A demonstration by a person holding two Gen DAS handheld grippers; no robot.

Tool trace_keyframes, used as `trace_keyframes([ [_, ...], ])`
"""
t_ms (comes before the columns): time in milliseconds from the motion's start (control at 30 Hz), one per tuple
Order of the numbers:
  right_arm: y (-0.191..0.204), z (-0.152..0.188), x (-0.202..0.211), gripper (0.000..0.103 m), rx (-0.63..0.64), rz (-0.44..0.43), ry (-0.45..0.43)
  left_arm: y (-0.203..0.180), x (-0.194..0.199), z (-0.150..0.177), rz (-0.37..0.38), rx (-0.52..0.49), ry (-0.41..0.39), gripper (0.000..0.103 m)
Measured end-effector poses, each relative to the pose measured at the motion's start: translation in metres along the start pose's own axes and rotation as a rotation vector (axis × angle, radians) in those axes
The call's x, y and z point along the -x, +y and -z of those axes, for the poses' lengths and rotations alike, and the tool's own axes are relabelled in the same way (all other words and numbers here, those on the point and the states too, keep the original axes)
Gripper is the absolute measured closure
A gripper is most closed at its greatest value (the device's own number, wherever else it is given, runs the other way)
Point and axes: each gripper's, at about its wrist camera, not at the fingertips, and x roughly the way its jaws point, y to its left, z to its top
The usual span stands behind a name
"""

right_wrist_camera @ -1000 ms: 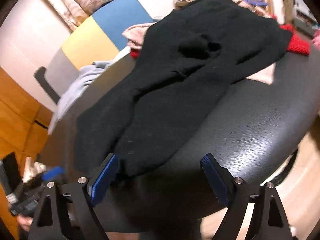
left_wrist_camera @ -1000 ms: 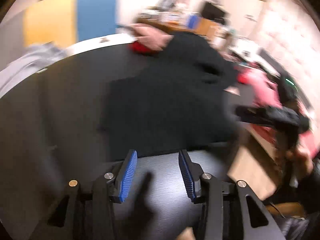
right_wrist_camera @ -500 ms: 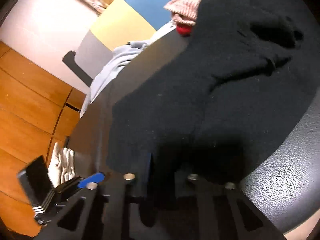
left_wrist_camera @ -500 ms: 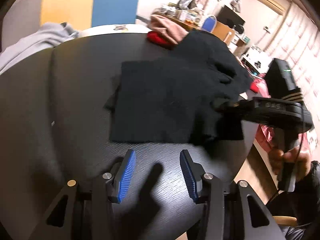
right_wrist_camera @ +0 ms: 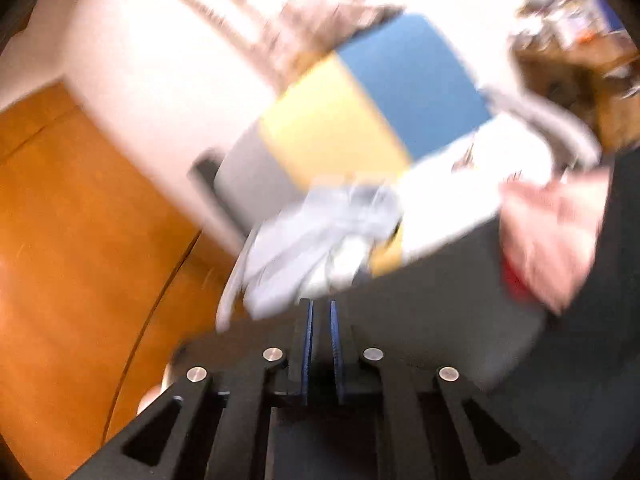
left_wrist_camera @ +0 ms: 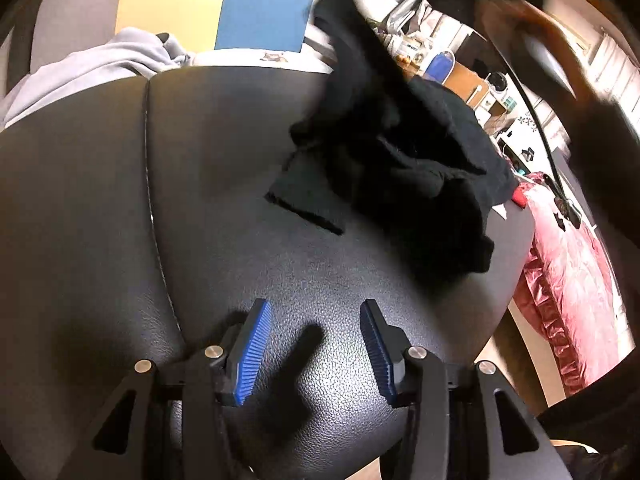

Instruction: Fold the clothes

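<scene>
Garment (left_wrist_camera: 420, 168) is heaped far across the counter (left_wrist_camera: 200, 200), one edge hoisted by the right tool (right_wrist_camera: 320, 344) — jaws narrow, creeping open, cloth seemingly nipped between — so that pinch is best held firm while the wide, empty left tool (left_wrist_camera: 316, 344) is brought in.

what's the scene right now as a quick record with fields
surface: black leather cushion
black garment: bunched, one corner lifted off the cushion
left gripper: open, empty, over bare cushion
right gripper: jaws narrow, opening slightly, dark cloth apparently between them
other clothes: grey garment at far edge, pink cloth
</scene>
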Motion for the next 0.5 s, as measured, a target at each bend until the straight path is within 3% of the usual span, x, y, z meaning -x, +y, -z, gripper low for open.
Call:
trace_keyframes([
  [33, -0.003, -0.019, -0.006, 0.072, -0.011, -0.002, -0.015, 0.001, 0.001, 0.000, -0.005, -0.003, -0.005, 0.056],
  [67, -0.005, -0.028, -0.009, 0.040, -0.022, 0.033, -0.009, 0.002, 0.001, -0.001, -0.013, -0.005, -0.007, 0.056],
  [100, -0.009, -0.030, -0.007, 0.023, -0.027, 0.086, -0.006, 0.002, 0.001, -0.002, -0.020, -0.006, -0.010, 0.056],
  [200, -0.017, 0.003, 0.017, 0.023, 0.074, 0.101, 0.007, 0.013, -0.011, -0.006, -0.002, 0.030, 0.016, 0.056],
  [333, -0.048, 0.096, 0.055, 0.023, 0.163, 0.214, 0.151, 0.014, -0.025, -0.020, 0.014, 0.031, 0.032, 0.056],
  [500, -0.097, 0.179, 0.088, 0.023, 0.147, 0.368, 0.276, -0.004, -0.046, -0.062, 0.072, 0.030, 0.024, 0.056],
])
